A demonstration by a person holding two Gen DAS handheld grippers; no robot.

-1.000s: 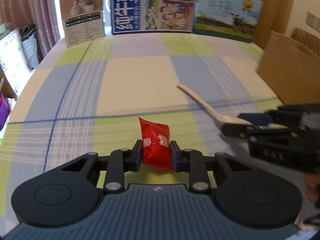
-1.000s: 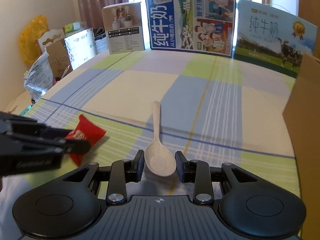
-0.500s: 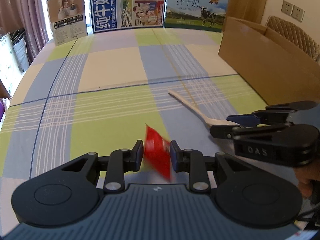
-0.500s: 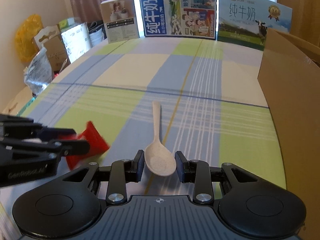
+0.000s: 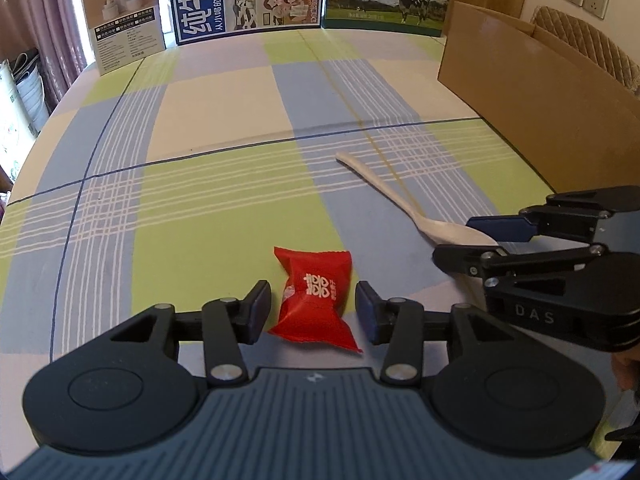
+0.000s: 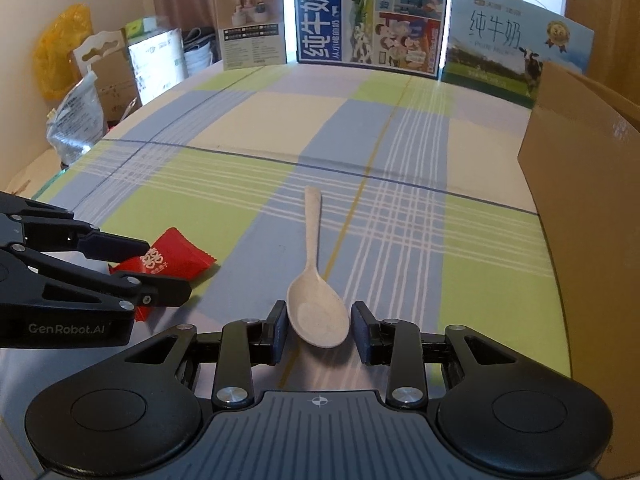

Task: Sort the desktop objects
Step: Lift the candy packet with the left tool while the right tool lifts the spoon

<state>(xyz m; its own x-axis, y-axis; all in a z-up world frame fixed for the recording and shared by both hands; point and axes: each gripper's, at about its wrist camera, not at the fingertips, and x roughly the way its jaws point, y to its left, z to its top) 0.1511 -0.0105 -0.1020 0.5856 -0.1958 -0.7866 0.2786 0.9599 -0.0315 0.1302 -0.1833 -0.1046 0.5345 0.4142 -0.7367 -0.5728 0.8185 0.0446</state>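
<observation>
Both grippers sit low over the desk near its front edge, each straddling one item. Left gripper (image 5: 313, 306): jaws wide, a clear gap on either side of the red candy packet (image 5: 314, 300), which lies flat on the checked tablecloth (image 5: 224, 128) w/ nothing gripping it. Right gripper (image 6: 319, 327): jaws part-open around the bowl of the pale spoon (image 6: 316, 292), pads just beside the bowl's edges but no visible squeeze; the spoon lies flat, handle pointing toward the far edge. The two items are near each other, candy to the left of the spoon. The cardboard box (image 6: 580, 208) stands at the desk's right edge and prob. serves as the drop spot, though nothing here confirms that. Step in hand looks like taking hold of both things. For the candy: close slowly and centred on the packet's puffy middle, not the crimped ends, since foil wrap slips and crumples. For the spoon: the bowl is curved and smooth, so pads should meet its widest part squarely and low, else it may pop out or pivot when raised. Lift straight up, and keep the grippers apart so they don't knock each other.
</observation>
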